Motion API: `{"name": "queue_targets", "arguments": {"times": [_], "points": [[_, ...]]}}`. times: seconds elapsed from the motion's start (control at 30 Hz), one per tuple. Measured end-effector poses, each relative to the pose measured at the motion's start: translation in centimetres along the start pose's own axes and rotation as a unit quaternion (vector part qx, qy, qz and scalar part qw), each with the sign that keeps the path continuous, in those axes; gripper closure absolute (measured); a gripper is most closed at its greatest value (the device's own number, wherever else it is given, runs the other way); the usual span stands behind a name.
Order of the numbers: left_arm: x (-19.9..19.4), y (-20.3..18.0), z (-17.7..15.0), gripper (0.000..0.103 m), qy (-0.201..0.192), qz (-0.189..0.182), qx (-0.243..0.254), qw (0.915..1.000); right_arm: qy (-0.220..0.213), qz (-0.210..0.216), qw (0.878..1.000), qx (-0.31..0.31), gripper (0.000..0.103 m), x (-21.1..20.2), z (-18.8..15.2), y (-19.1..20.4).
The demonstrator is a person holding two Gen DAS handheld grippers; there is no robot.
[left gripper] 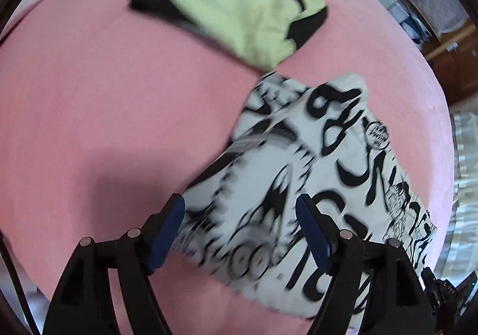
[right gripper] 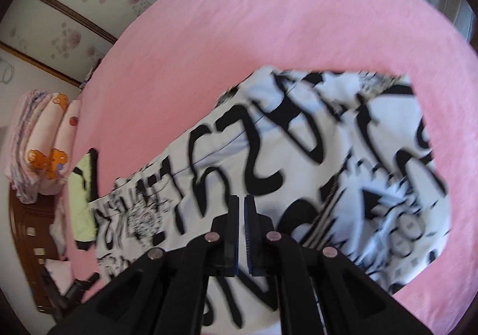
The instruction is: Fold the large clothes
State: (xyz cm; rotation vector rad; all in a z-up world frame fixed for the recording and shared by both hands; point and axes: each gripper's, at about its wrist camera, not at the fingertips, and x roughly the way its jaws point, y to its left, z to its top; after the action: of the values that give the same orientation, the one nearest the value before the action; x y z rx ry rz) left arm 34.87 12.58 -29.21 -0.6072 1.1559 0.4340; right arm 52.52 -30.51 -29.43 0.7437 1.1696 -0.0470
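Pink bedding (left gripper: 104,114) covers the bed beneath us, with a wooden cabinet (right gripper: 27,233) at nine o'clock in the right wrist view. We see the black-and-white printed garment (left gripper: 298,161) lying partly folded at about four o'clock in the left view, a folded green garment (left gripper: 239,3) near it at twelve. Our left claw (left gripper: 240,227) hangs wide over the print, gripping nothing. Our right claw (right gripper: 242,230) is pinched nearly closed above the same cloth; we cannot tell whether fabric is caught. We judge the risk is grabbing one layer only, which would drag the fold apart, or nudging the green garment.
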Motion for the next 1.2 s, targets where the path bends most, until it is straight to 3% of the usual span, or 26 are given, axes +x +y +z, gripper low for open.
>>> {"name": "queue_targets", "arguments": {"times": [0.17, 0.43, 0.53, 0.67, 0.87, 1.2], "points": [[0.1, 2.5, -2.7, 0.025, 0.031, -0.009, -0.029, 0.9991, 0.049, 0.055, 0.997, 0.015, 0.099, 1.8, -2.1, 2.3], [2.5, 3.9, -6.6, 0.025, 0.101, -0.075, -0.068, 0.9897, 0.113, 0.054, 0.992, -0.012, 0.102, 5.9, -4.5, 6.3], [3.2, 3.5, -7.8, 0.025, 0.114, -0.095, -0.059, 0.9872, 0.133, 0.029, 0.990, -0.025, 0.103, 7.0, -4.9, 6.9], [4.2, 2.7, -8.9, 0.025, 0.127, -0.121, -0.067, 0.9821, 0.156, -0.037, 0.986, -0.050, 0.103, 9.1, -5.7, 6.7], [5.4, 2.4, -9.3, 0.025, 0.140, -0.169, -0.083, 0.9721, 0.170, -0.059, 0.981, -0.070, 0.103, 12.7, -6.9, 6.2], [7.2, 3.8, -8.3, 0.025, 0.127, -0.196, -0.115, 0.9655, 0.167, -0.081, 0.976, -0.112, 0.103, 14.3, -8.1, 9.1]]}}
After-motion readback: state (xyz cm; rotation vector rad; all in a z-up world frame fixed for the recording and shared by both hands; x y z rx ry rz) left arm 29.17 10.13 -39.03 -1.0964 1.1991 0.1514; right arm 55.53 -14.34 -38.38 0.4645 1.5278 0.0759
